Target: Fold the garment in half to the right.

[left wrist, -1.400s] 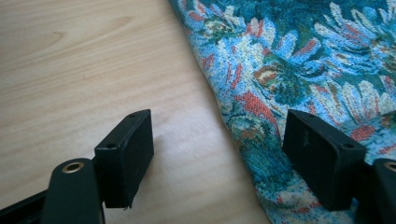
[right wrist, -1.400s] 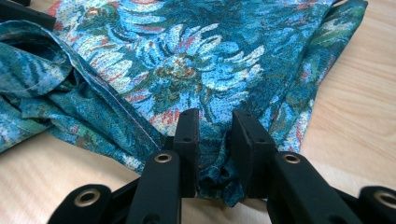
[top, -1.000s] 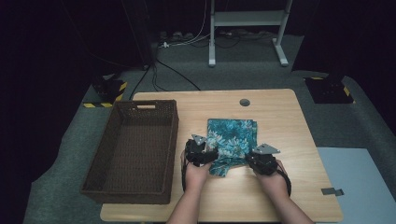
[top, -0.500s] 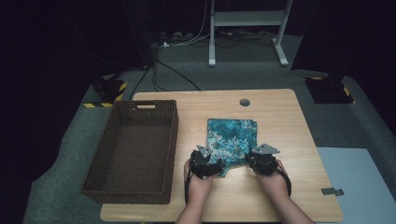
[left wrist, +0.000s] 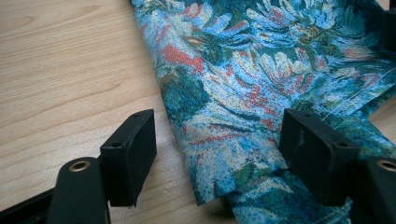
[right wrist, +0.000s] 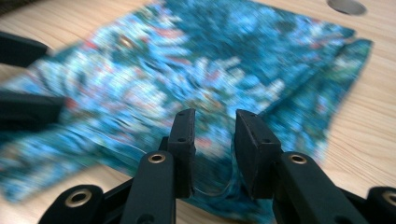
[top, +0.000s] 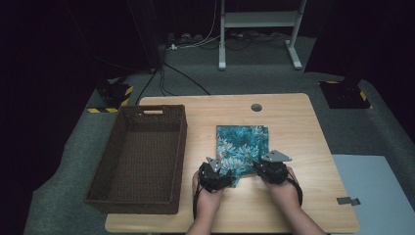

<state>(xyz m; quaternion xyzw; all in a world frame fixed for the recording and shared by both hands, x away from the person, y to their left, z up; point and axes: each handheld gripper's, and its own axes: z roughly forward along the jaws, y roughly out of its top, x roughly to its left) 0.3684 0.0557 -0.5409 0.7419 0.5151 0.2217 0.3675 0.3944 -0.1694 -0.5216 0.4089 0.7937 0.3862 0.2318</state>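
With the left gripper gaping wide astride the floral cloth at lower centre and the right gripper nearly shut, seemingly pinching its near edge, both should clamp the hem evenly before folding.

Your right claw view: cloth motion-blurred, its near hem hidden behind the jaws; left edge crops your other claw.

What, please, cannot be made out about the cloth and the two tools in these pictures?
- High view: the floral cloth's near edge, hidden under the left tool and right tool.
- Right gripper view: the cloth's print, motion-blurred; whether the half-closed jaws pinch it.
- Left gripper view: the cloth's far part, cut off by the frame.
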